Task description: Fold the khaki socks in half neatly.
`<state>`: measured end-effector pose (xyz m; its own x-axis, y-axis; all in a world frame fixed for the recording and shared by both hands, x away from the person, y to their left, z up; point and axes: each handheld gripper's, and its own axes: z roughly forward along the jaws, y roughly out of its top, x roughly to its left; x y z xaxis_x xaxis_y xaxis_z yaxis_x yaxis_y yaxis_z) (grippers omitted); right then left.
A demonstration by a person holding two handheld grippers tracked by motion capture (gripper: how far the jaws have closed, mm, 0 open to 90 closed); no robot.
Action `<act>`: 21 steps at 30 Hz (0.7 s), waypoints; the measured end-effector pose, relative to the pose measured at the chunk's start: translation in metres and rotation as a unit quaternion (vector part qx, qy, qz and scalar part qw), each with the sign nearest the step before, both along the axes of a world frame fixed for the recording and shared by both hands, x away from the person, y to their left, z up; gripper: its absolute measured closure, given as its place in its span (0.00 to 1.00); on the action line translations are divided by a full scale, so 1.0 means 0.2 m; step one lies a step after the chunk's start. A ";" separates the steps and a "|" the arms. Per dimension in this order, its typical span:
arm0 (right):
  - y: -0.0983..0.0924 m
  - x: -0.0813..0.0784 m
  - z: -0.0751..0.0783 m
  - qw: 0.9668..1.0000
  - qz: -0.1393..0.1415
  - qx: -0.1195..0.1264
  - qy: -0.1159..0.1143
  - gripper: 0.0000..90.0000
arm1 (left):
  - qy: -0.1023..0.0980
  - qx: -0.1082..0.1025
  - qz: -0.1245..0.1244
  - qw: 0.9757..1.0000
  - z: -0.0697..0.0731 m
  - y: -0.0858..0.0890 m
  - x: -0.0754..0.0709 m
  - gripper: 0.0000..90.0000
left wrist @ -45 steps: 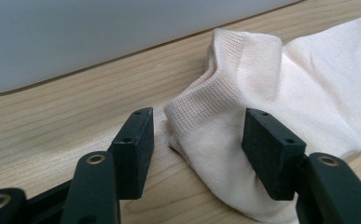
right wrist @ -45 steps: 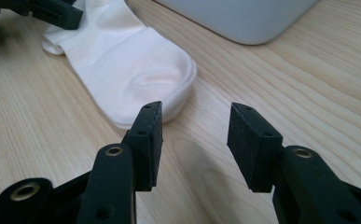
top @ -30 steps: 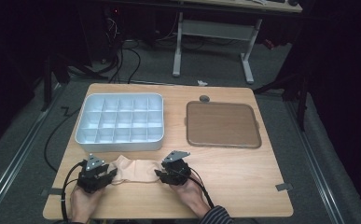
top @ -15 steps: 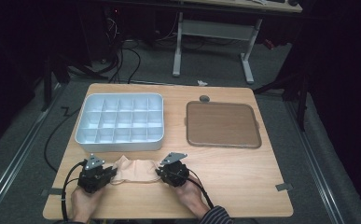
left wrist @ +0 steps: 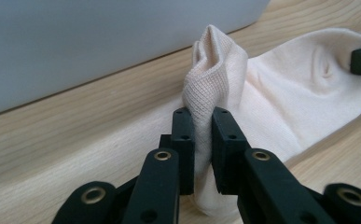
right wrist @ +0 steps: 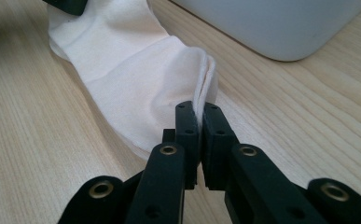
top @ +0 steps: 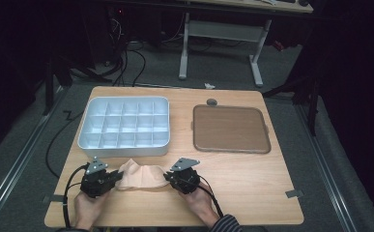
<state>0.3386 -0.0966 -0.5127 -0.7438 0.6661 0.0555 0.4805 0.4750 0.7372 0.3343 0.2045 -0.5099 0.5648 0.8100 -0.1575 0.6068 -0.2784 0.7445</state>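
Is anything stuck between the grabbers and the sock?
No. Each hand-held gripper already pinches the cream knitted sock directly: the left hand-held gripper has closed on one bunched end, the right hand-held gripper on the other end. Only fabric sits between the jaws, and the sock lies on the wooden table.

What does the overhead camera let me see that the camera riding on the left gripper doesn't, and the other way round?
High view alone: the brown tray, the divided compartments of the white organizer box, both hands, and the right gripper whole. Left gripper view alone: the knit weave of the sock bunched into a ridge, squeezed between the left gripper pads. Both share the pale sock on the wooden table, the box's wall behind it, and each gripper clamped on one end of the sock.
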 end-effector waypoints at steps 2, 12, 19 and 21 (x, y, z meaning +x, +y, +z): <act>-0.01 0.00 0.01 1.000 0.000 0.001 -0.002 0.96 | -0.002 0.000 -0.002 1.000 0.01 -0.01 0.00 0.90; -0.12 -0.03 0.05 1.000 -0.013 0.006 -0.012 0.96 | -0.003 -0.013 -0.020 1.000 0.04 -0.08 0.01 0.90; -0.18 -0.05 0.06 1.000 -0.024 0.006 -0.013 0.96 | -0.006 -0.016 -0.030 0.999 0.05 -0.13 0.03 0.90; -0.20 -0.05 0.06 1.000 -0.026 0.007 -0.015 0.96 | -0.006 -0.016 -0.033 0.999 0.06 -0.15 0.03 0.90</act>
